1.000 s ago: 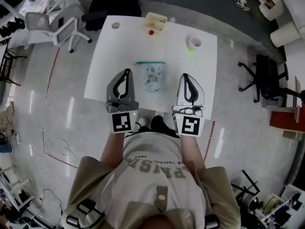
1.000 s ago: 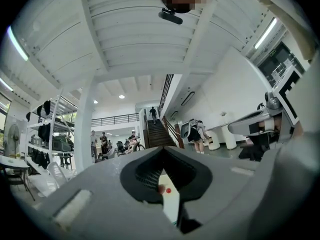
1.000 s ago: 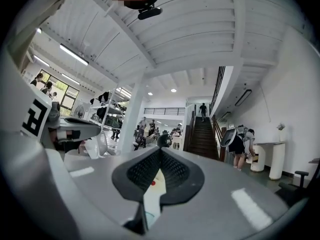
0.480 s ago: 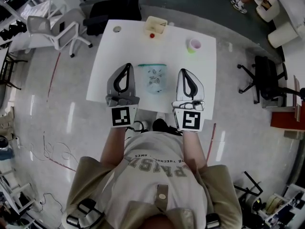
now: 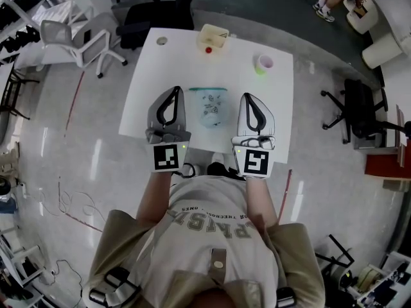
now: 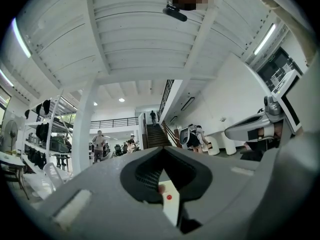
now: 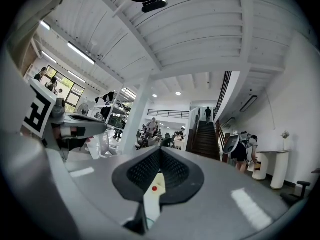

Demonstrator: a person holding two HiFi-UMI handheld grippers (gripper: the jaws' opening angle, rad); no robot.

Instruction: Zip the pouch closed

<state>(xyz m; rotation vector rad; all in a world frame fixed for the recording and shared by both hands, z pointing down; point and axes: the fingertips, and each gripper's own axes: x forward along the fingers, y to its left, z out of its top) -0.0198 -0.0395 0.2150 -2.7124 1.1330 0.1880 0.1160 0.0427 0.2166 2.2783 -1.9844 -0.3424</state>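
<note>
pouch (image 5: pixel 210 106) lies on table (image 5: pixel 144 88), about mid-table; left gripper (image 5: pixel 174 90) just left of pouch, right gripper (image 5: pixel 247 97) just right of it, both over the near half and apart from pouch; box (image 5: pixel 212 34) at far edge, behind pouch; small round thing (image 5: pixel 208 50) just before box; cup (image 5: pixel 263 63) far right on table; round disc (image 5: pixel 162 41) at far left corner; far chair (image 5: pixel 151 15) behind table; left chair (image 5: pixel 70 40) on floor left of table; right chair (image 5: pixel 359 104) well off to the right
</note>
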